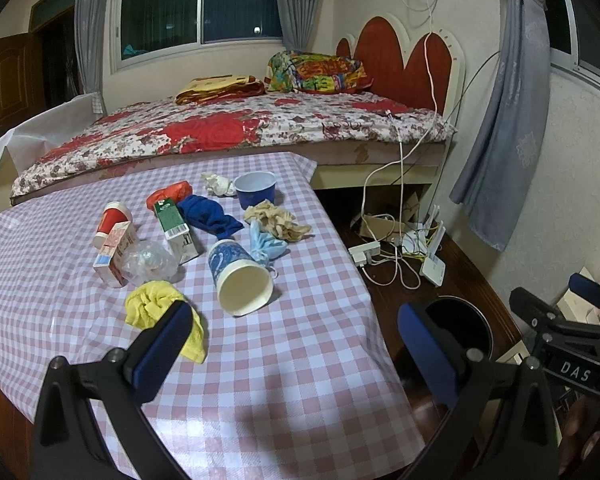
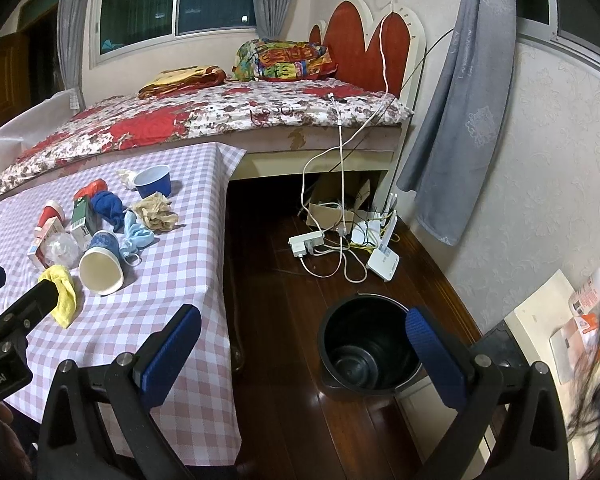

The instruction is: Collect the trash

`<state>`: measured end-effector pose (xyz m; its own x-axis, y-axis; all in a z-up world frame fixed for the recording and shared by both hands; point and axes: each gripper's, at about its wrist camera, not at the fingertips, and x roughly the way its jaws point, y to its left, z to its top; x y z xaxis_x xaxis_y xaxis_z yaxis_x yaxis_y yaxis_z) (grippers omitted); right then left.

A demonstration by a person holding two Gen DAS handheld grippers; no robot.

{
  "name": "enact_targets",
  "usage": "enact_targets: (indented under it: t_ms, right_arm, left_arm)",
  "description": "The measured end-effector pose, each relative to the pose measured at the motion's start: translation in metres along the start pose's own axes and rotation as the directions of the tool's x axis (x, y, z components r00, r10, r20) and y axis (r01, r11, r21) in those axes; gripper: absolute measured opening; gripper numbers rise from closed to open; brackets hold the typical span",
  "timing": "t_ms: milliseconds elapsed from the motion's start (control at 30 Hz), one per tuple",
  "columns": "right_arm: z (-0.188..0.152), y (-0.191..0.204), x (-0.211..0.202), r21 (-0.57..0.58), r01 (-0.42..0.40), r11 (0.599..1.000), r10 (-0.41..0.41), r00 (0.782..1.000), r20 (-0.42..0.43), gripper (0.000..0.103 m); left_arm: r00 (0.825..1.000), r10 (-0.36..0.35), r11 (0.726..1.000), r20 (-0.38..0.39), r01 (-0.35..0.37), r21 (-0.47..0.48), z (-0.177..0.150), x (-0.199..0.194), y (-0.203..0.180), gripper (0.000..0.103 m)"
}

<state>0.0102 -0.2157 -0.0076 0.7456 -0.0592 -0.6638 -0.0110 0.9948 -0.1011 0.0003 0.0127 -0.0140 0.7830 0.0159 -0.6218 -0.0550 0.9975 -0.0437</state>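
Observation:
Trash lies on the pink checked table (image 1: 292,392): a tipped blue paper cup (image 1: 240,280), a yellow crumpled rag (image 1: 156,306), a clear plastic bag (image 1: 148,262), two small cartons, a red cup (image 1: 112,222), a blue cloth (image 1: 210,216), a light blue mask (image 1: 266,246), brown crumpled paper (image 1: 278,220), a blue bowl (image 1: 255,192) and a white tissue (image 1: 218,184). My left gripper (image 1: 296,340) hangs open and empty over the table's near part, its left finger by the rag. My right gripper (image 2: 304,344) is open and empty, above the floor beside an empty black bin (image 2: 364,344).
A bed (image 2: 220,112) with a floral cover stands behind the table. On the wooden floor lie a power strip (image 2: 306,242), white cables and a router (image 2: 384,258). A grey curtain (image 2: 460,120) hangs at the right wall. A bottle (image 2: 592,286) lies on a low white surface.

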Motion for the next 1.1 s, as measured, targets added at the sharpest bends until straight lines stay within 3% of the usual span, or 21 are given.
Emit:
enact_targets:
  t_ms: [267, 467, 533, 600, 633, 700, 767, 900, 967, 1033, 1100]
  right_arm:
    - [-0.003, 0.016, 0.007, -0.063, -0.138, 0.988, 0.138, 0.990, 0.001, 0.103]
    - [0.013, 0.046, 0.024, -0.093, -0.353, 0.931, 0.353, 0.936, -0.011, 0.103]
    - [0.017, 0.069, 0.034, -0.177, -0.374, 0.911, 0.381, 0.924, 0.012, 0.103]
    - [0.021, 0.092, 0.051, -0.261, -0.379, 0.888, 0.386, 0.922, -0.029, 0.103]
    - [0.024, 0.102, 0.059, -0.270, -0.394, 0.879, 0.393, 0.918, -0.059, 0.103]
    - [0.031, 0.120, 0.069, -0.256, -0.462, 0.849, 0.450, 0.887, -0.105, 0.103]
    - [0.038, 0.135, 0.081, -0.259, -0.470, 0.844, 0.447, 0.883, -0.144, 0.102]
    - [0.045, 0.163, 0.102, -0.294, -0.489, 0.821, 0.458, 0.872, -0.173, 0.085]
    - [0.045, 0.177, 0.119, -0.306, -0.505, 0.807, 0.457, 0.862, -0.219, 0.063]
    - [0.044, 0.183, 0.130, -0.314, -0.515, 0.797, 0.457, 0.856, -0.243, 0.056]
    - [0.042, 0.190, 0.141, -0.322, -0.515, 0.794, 0.449, 0.855, -0.260, 0.056]
  left_arm:
    - [0.996, 0.067, 0.997, -0.052, -0.069, -0.026, -0.018, 0.011, 0.032, 0.103]
    - [0.983, 0.162, 0.981, -0.088, -0.170, -0.092, -0.026, 0.023, 0.089, 0.103]
    - [0.981, 0.172, 0.978, -0.091, -0.181, -0.107, -0.026, 0.027, 0.104, 0.103]
    - [0.977, 0.188, 0.972, -0.103, -0.201, -0.126, -0.026, 0.036, 0.122, 0.103]
    - [0.975, 0.189, 0.969, -0.116, -0.205, -0.142, -0.026, 0.041, 0.129, 0.103]
    - [0.974, 0.175, 0.967, -0.142, -0.197, -0.161, -0.027, 0.053, 0.140, 0.103]
    - [0.971, 0.170, 0.966, -0.165, -0.197, -0.166, -0.028, 0.066, 0.145, 0.102]
    - [0.969, 0.156, 0.965, -0.192, -0.191, -0.180, -0.027, 0.083, 0.150, 0.094]
    - [0.970, 0.143, 0.965, -0.195, -0.181, -0.191, -0.025, 0.089, 0.154, 0.093]
    - [0.972, 0.136, 0.964, -0.193, -0.174, -0.199, -0.022, 0.092, 0.158, 0.093]
    - [0.973, 0.120, 0.964, -0.197, -0.162, -0.212, -0.020, 0.098, 0.161, 0.093]
